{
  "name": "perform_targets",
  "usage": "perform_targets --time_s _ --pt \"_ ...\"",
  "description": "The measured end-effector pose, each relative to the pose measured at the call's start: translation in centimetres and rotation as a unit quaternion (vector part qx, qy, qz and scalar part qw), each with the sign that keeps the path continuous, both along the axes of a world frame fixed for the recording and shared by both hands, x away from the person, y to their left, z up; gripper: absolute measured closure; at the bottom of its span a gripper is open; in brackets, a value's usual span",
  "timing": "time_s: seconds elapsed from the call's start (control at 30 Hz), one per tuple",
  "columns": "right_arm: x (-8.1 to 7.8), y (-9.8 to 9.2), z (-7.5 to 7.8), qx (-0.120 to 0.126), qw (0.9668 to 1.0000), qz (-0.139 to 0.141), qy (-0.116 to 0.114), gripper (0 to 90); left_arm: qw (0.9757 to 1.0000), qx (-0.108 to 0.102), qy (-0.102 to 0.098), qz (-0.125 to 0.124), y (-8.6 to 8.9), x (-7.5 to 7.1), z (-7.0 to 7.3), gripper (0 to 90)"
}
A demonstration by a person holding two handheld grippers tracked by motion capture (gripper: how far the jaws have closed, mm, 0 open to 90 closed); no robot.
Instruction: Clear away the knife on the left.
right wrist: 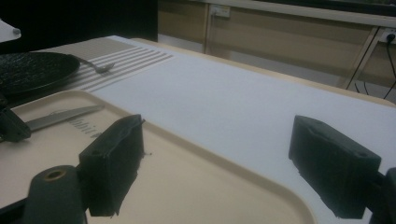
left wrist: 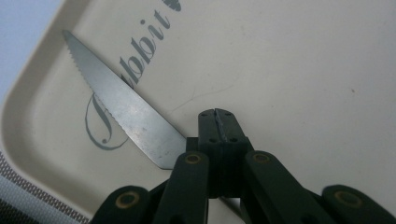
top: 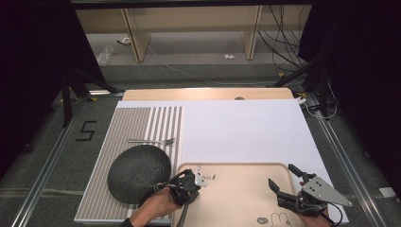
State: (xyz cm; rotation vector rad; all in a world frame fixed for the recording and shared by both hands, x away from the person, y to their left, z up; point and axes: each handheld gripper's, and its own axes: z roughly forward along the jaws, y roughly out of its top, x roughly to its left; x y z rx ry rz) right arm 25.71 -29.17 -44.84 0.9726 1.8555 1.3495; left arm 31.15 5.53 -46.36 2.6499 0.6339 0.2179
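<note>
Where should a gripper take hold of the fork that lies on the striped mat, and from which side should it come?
Probably at the middle of the handle, from straight above. The fork lies flat on the striped mat beyond the black plate, handle pointing left, so the thin handle fits across two jaws. The open right gripper is free; the left gripper holds the knife.

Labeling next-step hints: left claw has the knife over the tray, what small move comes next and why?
Probably lift the knife off the tray toward the striped mat, by the plate. The left claw is shut on its handle, the fork already lies there, and the right claw is open.
</note>
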Motion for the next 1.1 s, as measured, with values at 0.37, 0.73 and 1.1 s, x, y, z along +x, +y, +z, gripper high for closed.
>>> perform_targets --time_s 0.37,0.73,1.1 --pt "0.0 0.0 0.0 -0.001 1.0 0.001 0.0 18.8 0.9997 0.023 0.005 0.007 1.3 0.1 0.2 89.2" --pt "0.0 0.0 0.0 0.0 1.0 0.001 0.0 18.8 0.9994 0.03 0.012 0.007 1.9 0.3 0.3 89.0" --pt "0.0 0.1 0.0 0.0 1.0 0.004 0.0 18.8 0.9982 -0.055 -0.023 0.008 2.0 0.2 2.4 42.2"
